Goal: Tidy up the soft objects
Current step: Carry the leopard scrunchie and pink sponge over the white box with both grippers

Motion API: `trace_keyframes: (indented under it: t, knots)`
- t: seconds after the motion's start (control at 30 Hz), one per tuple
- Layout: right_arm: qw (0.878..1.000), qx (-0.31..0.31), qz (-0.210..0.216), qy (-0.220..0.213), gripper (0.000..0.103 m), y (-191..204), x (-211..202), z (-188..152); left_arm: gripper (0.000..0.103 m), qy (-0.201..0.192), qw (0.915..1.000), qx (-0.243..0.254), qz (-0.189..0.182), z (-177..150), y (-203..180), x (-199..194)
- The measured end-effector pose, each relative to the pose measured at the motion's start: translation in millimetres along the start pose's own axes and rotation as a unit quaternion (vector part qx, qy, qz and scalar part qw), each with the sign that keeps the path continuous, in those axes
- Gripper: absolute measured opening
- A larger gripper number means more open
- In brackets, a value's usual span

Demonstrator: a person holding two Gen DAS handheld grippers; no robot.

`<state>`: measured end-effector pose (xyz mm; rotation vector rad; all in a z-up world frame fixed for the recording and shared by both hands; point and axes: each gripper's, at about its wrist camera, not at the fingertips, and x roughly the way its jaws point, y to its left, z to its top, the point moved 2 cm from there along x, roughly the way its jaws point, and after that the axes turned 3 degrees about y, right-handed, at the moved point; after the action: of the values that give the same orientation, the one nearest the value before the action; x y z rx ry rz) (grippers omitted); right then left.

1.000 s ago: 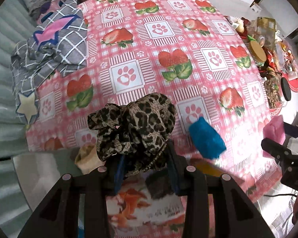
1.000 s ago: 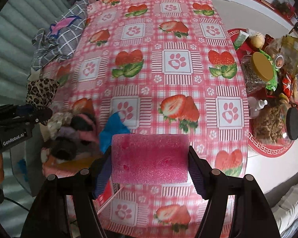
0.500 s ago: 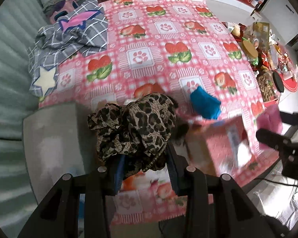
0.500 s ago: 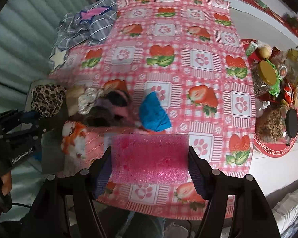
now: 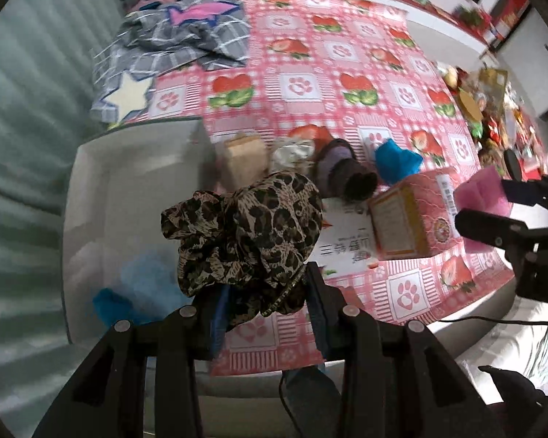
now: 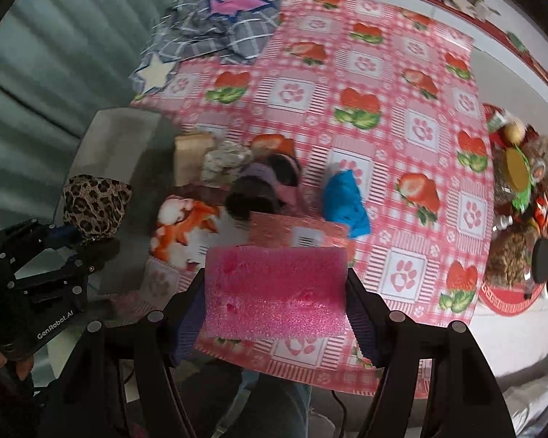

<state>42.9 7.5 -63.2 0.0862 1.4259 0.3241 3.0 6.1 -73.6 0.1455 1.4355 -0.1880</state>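
Note:
My left gripper (image 5: 265, 292) is shut on a crumpled leopard-print cloth (image 5: 244, 230) and hangs over a white bin (image 5: 128, 189) beside the table; something light blue (image 5: 142, 284) lies in the bin. My right gripper (image 6: 276, 288) is shut on a pink sponge (image 6: 274, 292), held above the table's near edge. In the right wrist view the leopard cloth (image 6: 93, 204) and left gripper sit at far left, over the bin (image 6: 117, 138). On the strawberry tablecloth (image 5: 347, 73) lie a blue cloth (image 5: 396, 158), dark and purple soft items (image 5: 343, 175), a beige sponge (image 5: 244, 157) and a pale scrunchie (image 5: 292, 153).
A pink box (image 5: 413, 215) and a white printed pack (image 5: 343, 244) stand near the front edge. A grey plaid cloth with stars (image 5: 179, 43) lies at the far left corner. Jars and snack packs (image 6: 518, 189) crowd the right side. A corrugated wall (image 5: 25, 109) runs along the left.
Both grippers have drawn back and up from the table toward its near-left corner with their loads. The white bin has come into view under the leopard cloth.

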Motion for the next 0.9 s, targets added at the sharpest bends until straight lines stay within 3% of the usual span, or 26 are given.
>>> trace_keyframes:
  t: [0.37, 0.9]
  knots:
    - [0.996, -0.087, 0.013, 0.011, 0.071, 74, 9, 19, 0.041, -0.015, 0.9962, -0.085, 0.015, -30, 59, -9]
    - [0.984, -0.172, 0.037, 0.026, 0.071, 159, 21, 46, 0.041, -0.025, 0.9774, -0.205, 0.044, -57, 135, -8]
